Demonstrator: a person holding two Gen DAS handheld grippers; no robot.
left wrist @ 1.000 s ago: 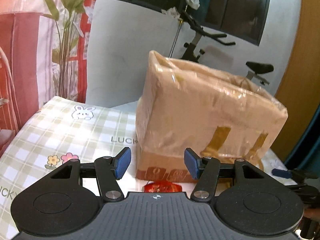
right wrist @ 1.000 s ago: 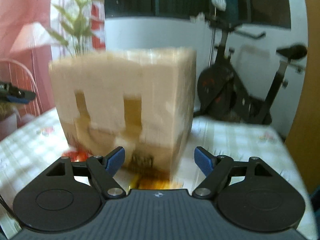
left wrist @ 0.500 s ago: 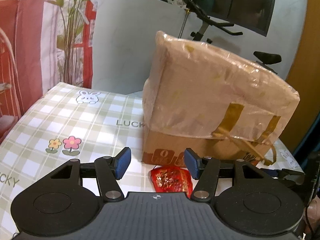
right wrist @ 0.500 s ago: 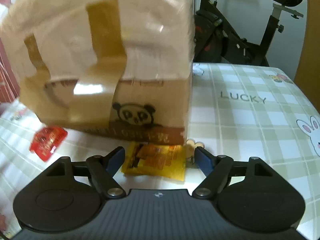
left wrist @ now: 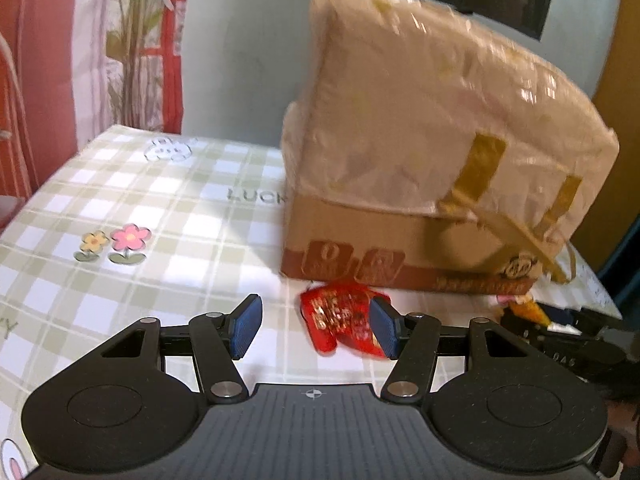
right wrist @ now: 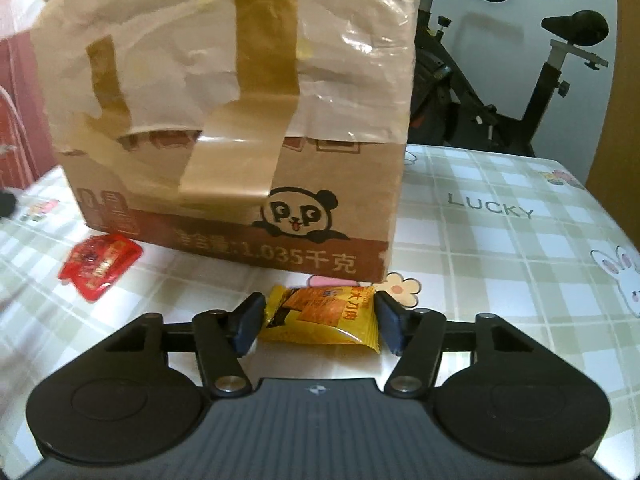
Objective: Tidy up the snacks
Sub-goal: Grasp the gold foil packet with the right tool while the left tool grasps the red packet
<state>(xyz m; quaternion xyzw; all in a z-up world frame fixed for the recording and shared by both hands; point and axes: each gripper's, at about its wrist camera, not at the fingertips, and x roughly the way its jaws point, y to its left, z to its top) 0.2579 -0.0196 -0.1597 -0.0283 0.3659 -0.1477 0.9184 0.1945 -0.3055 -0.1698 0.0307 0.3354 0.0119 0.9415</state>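
A red snack packet (left wrist: 340,320) lies on the checked tablecloth in front of a taped cardboard box (left wrist: 420,160). My left gripper (left wrist: 316,320) stands open around it, with the packet close to the right-hand pad. A yellow snack packet (right wrist: 316,320) lies by the box's near corner (right wrist: 240,120). My right gripper (right wrist: 320,314) is closing on this packet, and its pads touch both ends. The red packet (right wrist: 98,264) also shows to the left in the right wrist view.
The box, wrapped in plastic and brown tape, fills the middle of the table (right wrist: 500,260). An exercise bike (right wrist: 500,92) stands behind the table on the right. A plant (left wrist: 136,40) and a red-striped curtain stand behind it on the left.
Both grippers have come down toward the table. The red packet now lies between the left fingers. The right jaws have narrowed onto the yellow packet.
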